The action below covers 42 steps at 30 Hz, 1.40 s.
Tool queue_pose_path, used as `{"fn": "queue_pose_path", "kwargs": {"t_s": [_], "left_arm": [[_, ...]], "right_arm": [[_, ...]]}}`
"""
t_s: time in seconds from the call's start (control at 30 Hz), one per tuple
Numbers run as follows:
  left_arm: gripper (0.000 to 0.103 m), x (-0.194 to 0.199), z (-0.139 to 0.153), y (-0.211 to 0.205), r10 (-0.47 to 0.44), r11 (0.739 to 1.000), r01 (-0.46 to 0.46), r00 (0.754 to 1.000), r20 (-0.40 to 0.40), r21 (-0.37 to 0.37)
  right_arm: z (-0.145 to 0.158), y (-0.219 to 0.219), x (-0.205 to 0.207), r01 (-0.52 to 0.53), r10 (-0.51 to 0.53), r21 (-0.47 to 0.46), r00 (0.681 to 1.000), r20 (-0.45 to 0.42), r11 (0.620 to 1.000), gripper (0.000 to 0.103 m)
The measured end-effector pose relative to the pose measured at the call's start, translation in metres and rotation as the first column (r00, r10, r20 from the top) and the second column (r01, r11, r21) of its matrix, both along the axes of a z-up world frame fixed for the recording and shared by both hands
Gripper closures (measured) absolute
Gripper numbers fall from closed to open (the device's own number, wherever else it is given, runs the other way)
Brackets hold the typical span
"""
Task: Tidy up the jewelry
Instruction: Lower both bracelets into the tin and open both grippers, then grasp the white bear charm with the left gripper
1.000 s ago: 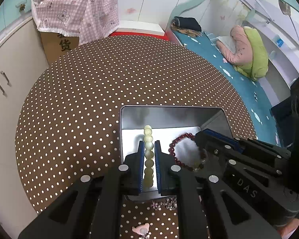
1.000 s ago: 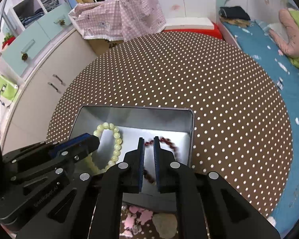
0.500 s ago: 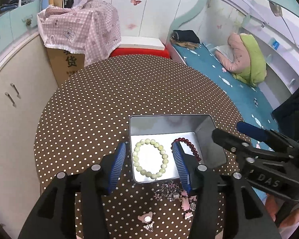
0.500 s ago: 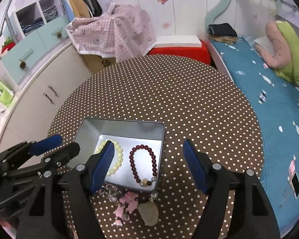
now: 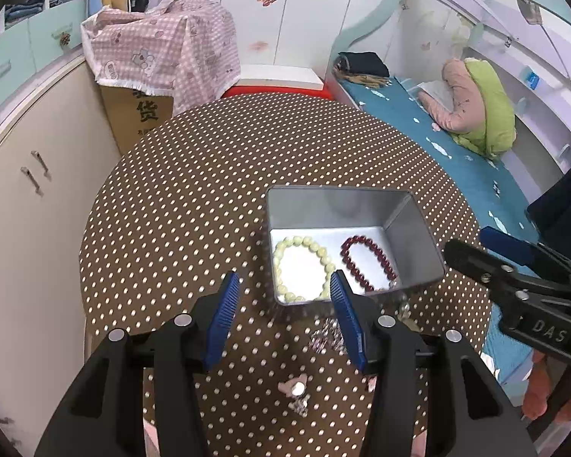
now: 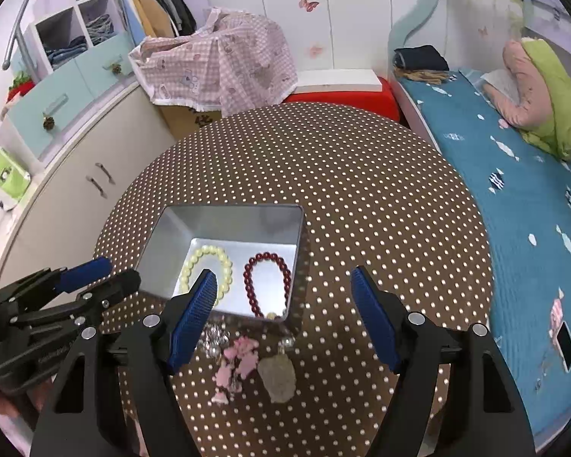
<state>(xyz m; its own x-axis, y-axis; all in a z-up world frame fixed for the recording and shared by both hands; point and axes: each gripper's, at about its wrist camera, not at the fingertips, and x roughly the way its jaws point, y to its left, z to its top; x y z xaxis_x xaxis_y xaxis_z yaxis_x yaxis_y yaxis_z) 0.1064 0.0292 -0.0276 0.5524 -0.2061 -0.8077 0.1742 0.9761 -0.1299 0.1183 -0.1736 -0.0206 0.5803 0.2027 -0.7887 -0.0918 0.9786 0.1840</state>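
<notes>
An open silver tin (image 5: pixel 335 200) (image 6: pixel 224 215) sits on the brown polka-dot round table (image 5: pixel 209 175) (image 6: pixel 361 198). Inside lie a pale cream bead bracelet (image 5: pixel 285 262) (image 6: pixel 194 262) and a dark red bead bracelet (image 5: pixel 365 257) (image 6: pixel 266 270), side by side. My left gripper (image 5: pixel 283 310) is open and empty, above the table just in front of the tin. My right gripper (image 6: pixel 283 318) is open and empty, raised in front of the tin. Loose pieces lie on the table near the tin: a pink charm (image 6: pixel 236 361), a grey-green pendant (image 6: pixel 278 375), a sparkly chain (image 6: pixel 213 333) (image 5: pixel 323 337), a small pink clip (image 5: pixel 293 388).
A cream cabinet (image 5: pixel 23 198) stands at the left. A cardboard box under a pink checked cloth (image 5: pixel 160 57) and a red stool (image 6: pixel 338 99) stand behind the table. A bed with a blue sheet (image 6: pixel 514 198) runs along the right.
Both grippers opened, released the cream and red bracelets into the tin, and pulled back and up. The view of the table is now wider.
</notes>
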Motion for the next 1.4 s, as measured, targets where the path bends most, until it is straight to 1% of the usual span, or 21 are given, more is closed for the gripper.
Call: {"fn": "queue_pose_path", "kwargs": {"t_s": [0.07, 0.1, 0.37, 0.47, 0.63, 0.73, 0.9, 0.97, 1.07, 1.13, 1.17, 1.23, 1.27, 1.3, 1.33, 1.4], "left_arm": [[0.044, -0.007, 0.0, 0.004, 0.007, 1.0, -0.008, 1.0, 0.011, 0.008], [0.044, -0.008, 0.0, 0.005, 0.01, 1.0, -0.01, 1.0, 0.013, 0.011], [0.044, -0.025, -0.016, 0.013, 0.019, 0.999, -0.019, 0.999, -0.025, 0.028], [0.044, -0.033, -0.025, 0.012, 0.007, 0.999, -0.005, 0.999, -0.047, 0.033], [0.044, -0.046, -0.042, 0.006, -0.021, 0.998, 0.027, 0.996, -0.09, 0.057], [0.044, -0.049, -0.053, 0.006, -0.018, 0.998, 0.025, 0.992, -0.121, 0.059], [0.044, -0.049, -0.068, 0.002, 0.004, 0.997, 0.008, 0.988, -0.155, 0.073], [0.044, -0.051, -0.073, -0.001, 0.039, 0.994, -0.024, 0.989, -0.145, 0.105], [0.044, -0.054, -0.075, -0.007, 0.052, 0.99, -0.035, 0.991, -0.121, 0.137], [0.044, -0.055, -0.077, -0.01, 0.056, 0.989, -0.04, 0.993, -0.107, 0.143], [0.046, -0.057, -0.078, -0.012, 0.054, 0.988, -0.039, 0.993, -0.102, 0.15], [0.058, -0.059, -0.078, -0.017, 0.042, 0.987, -0.028, 0.996, -0.084, 0.159], [0.071, -0.06, -0.078, -0.018, 0.038, 0.987, -0.025, 0.996, -0.077, 0.162], [0.086, -0.059, -0.076, -0.02, 0.034, 0.986, -0.021, 0.997, -0.075, 0.164], [0.089, -0.059, -0.076, -0.022, 0.028, 0.985, -0.015, 0.997, -0.072, 0.17], [0.089, -0.059, -0.074, -0.024, 0.012, 0.987, 0.0, 0.997, -0.073, 0.164]], "right_arm": [[-0.001, -0.003, -0.007, 0.002, -0.002, 0.001, 1.0, 0.004, 1.0, 0.032], [-0.001, -0.003, -0.01, 0.004, -0.004, 0.001, 1.0, 0.005, 1.0, 0.032], [-0.018, -0.015, -0.033, 0.011, -0.011, -0.02, 1.0, -0.022, 1.0, 0.032], [-0.025, -0.018, -0.042, 0.013, -0.014, -0.017, 0.999, -0.036, 1.0, 0.032], [-0.042, -0.019, -0.057, 0.017, -0.021, -0.055, 0.997, -0.072, 0.998, 0.032], [-0.05, -0.019, -0.063, 0.017, -0.02, -0.041, 0.996, -0.088, 0.999, 0.032], [-0.056, -0.016, -0.071, 0.022, -0.026, -0.057, 0.996, -0.082, 0.998, 0.032], [-0.057, -0.013, -0.073, 0.011, -0.015, -0.047, 0.997, -0.078, 0.999, 0.032], [-0.061, -0.004, -0.075, -0.025, 0.022, -0.031, 0.997, -0.078, 0.999, 0.032], [-0.064, 0.004, -0.077, -0.06, 0.057, -0.031, 0.995, -0.083, 0.998, 0.032], [-0.065, 0.008, -0.077, -0.076, 0.073, -0.024, 0.994, -0.082, 0.997, 0.032], [-0.065, 0.013, -0.078, -0.101, 0.1, -0.008, 0.992, -0.082, 0.995, 0.032], [-0.064, 0.016, -0.078, -0.112, 0.112, -0.001, 0.991, -0.076, 0.994, 0.034], [-0.063, 0.019, -0.079, -0.125, 0.125, 0.006, 0.99, -0.067, 0.992, 0.04], [-0.063, 0.021, -0.078, -0.133, 0.134, 0.013, 0.989, -0.067, 0.991, 0.044], [-0.065, 0.025, -0.075, -0.159, 0.163, 0.049, 0.983, -0.08, 0.986, 0.053]]}}
